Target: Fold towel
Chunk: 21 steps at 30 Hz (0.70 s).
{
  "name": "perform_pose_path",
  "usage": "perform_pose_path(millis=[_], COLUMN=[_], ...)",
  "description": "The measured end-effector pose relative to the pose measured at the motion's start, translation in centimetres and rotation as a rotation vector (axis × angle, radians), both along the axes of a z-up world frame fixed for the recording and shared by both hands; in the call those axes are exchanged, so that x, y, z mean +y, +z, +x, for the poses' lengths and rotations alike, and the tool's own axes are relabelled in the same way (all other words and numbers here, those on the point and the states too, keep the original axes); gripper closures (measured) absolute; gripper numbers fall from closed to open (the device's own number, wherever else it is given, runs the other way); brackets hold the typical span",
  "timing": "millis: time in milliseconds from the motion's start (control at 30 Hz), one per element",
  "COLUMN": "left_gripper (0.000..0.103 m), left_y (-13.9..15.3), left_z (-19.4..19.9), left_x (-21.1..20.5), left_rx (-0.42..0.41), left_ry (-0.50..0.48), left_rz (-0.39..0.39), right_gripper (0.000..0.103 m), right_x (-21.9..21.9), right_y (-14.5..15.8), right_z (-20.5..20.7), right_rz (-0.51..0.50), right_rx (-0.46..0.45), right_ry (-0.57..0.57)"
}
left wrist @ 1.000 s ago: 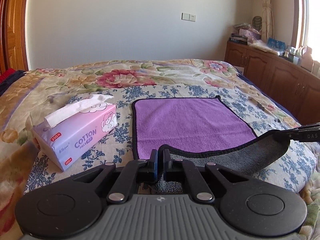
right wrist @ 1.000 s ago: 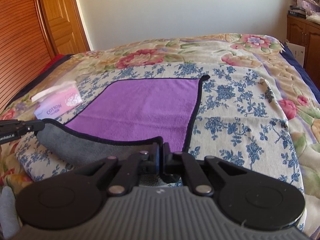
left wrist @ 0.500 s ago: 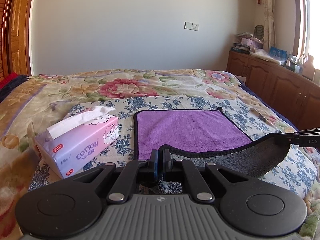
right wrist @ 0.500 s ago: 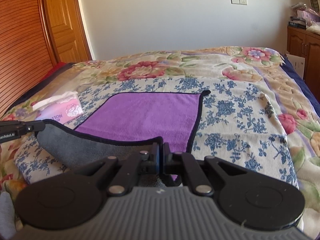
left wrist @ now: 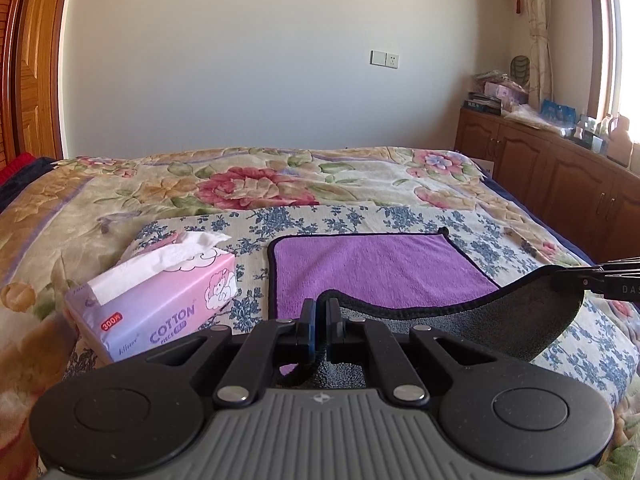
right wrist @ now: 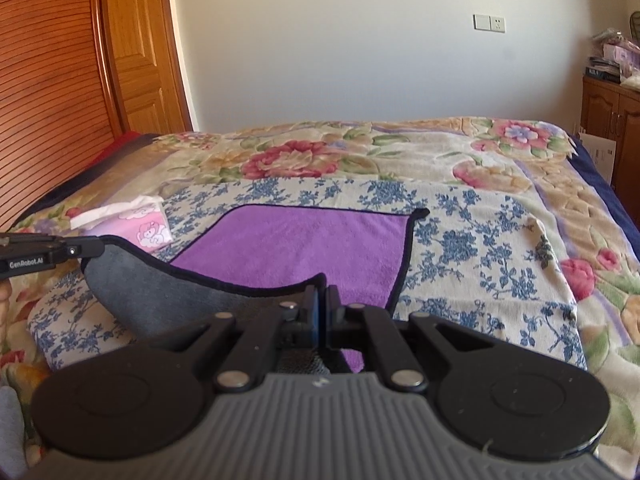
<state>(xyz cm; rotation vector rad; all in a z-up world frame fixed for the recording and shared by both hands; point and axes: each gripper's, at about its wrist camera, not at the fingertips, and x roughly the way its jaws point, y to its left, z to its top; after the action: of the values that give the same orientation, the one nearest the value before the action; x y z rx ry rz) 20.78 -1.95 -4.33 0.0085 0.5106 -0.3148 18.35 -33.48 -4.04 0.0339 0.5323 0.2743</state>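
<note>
Right, both my tongs are clamped on the near hem of the purple microfibre towel with grey underside and black piping (left wrist: 380, 268). Left gripper (left wrist: 320, 320) has its jaws closed on the near-left corner; right gripper (right wrist: 322, 308) is closed on the near-right corner. In the left wrist view the right one's tip shows at 3 o'clock, pinching the hem; in the right wrist view the left one's tip shows at 9 o'clock.

Towel lies on the blue-flowered bed cover (right wrist: 472, 240), far half flat, running off toward 12 o'clock from both tongs. Near hem is raised off the bed, sagging between the two corners w/ grey side facing me. Long axis of that hem runs 9-to-3, across my view; far edge looks parallel to it.

So the fold goes straight fwd, 12 o'clock, near hem onto far hem. Neither hand is nearer; they look about level, roughly horizontal, pointing fwd over the bed.

Pink-lilac soft pack of cotton tissues (left wrist: 160, 300) sits at 10 o'clock, just beside the towel's left edge, not touching, I think.
</note>
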Motion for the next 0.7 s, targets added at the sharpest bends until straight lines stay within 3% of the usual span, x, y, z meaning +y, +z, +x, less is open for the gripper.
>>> perform_pose_path(millis=[700], left_gripper=[0.098], left_y=[0.9], left_z=[2.4], left_x=[-0.5], left_rx=[-0.009], left_ry=[0.005], left_rz=[0.013], right_gripper=[0.099], right_x=[-0.1], right_y=[-0.4], right_z=[2.5], right_rz=[-0.053], right_rx=[-0.045], right_ry=[0.006])
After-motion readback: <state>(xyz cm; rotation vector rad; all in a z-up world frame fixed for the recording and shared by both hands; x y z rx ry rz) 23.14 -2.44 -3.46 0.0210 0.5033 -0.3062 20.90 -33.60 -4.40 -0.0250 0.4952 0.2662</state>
